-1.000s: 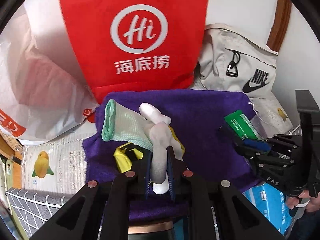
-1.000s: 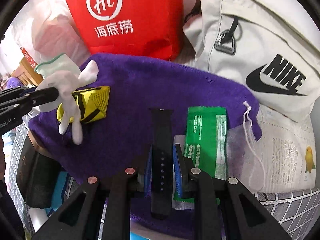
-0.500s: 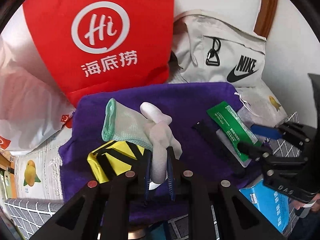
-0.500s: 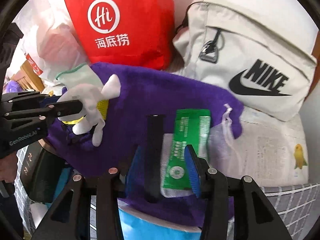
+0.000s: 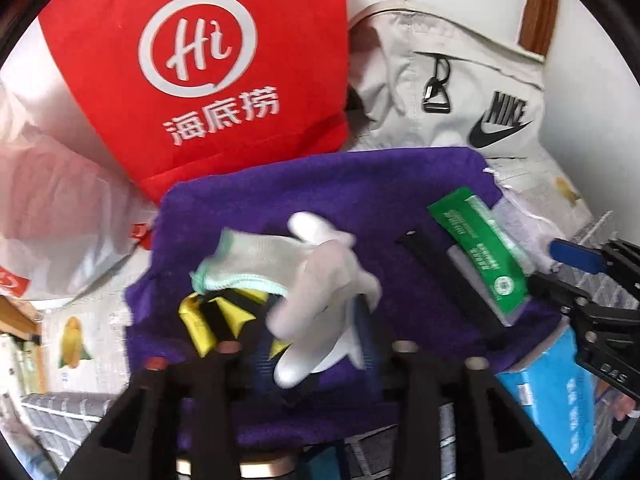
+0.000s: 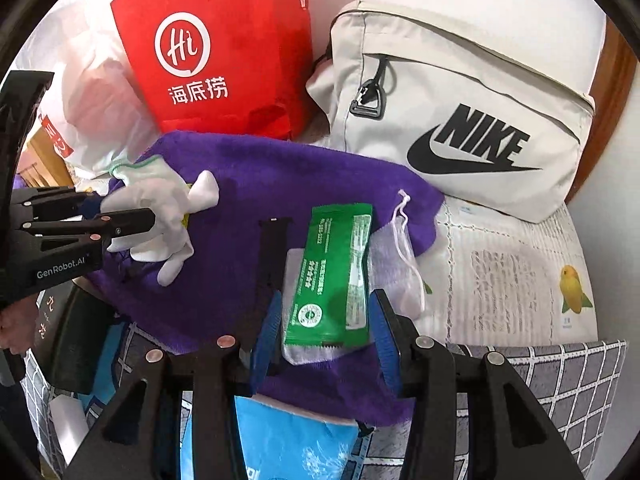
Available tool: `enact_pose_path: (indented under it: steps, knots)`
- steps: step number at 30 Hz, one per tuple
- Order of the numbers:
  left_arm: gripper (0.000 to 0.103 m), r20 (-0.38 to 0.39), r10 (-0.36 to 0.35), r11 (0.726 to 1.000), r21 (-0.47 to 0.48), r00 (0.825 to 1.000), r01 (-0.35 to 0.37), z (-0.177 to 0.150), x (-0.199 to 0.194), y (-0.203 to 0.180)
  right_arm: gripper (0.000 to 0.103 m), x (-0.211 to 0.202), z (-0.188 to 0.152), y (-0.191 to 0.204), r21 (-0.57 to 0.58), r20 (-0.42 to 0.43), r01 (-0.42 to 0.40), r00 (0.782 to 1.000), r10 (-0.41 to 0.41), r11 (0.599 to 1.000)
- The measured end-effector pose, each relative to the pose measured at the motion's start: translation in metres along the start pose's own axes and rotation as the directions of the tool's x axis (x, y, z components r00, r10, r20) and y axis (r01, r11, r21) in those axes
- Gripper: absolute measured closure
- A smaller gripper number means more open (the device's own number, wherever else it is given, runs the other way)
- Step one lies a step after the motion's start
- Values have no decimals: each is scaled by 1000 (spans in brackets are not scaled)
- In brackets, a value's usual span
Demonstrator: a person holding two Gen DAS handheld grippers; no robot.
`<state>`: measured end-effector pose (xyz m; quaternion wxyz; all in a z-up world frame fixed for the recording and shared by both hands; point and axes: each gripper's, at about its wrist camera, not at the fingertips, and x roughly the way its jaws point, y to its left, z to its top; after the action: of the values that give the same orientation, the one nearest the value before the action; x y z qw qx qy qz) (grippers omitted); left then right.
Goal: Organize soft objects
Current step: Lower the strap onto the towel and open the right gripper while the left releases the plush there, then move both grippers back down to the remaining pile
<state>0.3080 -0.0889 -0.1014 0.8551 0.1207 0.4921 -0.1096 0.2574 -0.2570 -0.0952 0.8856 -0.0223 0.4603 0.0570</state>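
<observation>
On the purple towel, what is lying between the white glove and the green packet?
A black strap lies between the white glove and the green packet on the purple towel; the right wrist view shows it best.

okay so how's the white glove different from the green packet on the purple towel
The white glove is soft and crumpled; the green packet is flat, glossy and printed. The glove lies between the opening jaws of the left hand-held gripper; the packet sits between the right hand-held gripper's open jaws, untouched. Both rest on the purple towel.
</observation>
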Motion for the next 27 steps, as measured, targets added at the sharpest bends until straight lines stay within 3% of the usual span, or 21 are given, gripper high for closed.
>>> enact_pose_path:
  steps: [5, 14, 27]
  knots:
    - [46, 20, 34, 999, -19, 999, -34, -3, -14, 4, 58, -10, -4, 0, 13, 15, -3, 1000, 3, 1000]
    - [46, 80, 57, 998, -39, 995, -54, -21, -59, 12, 58, -46, -20, 9, 12, 58, -7, 998, 6, 1000]
    - [46, 144, 58, 991, -127, 988, -40, -98, -135, 26, 58, -111, -76, 54, -56, 127, -43, 991, 50, 998]
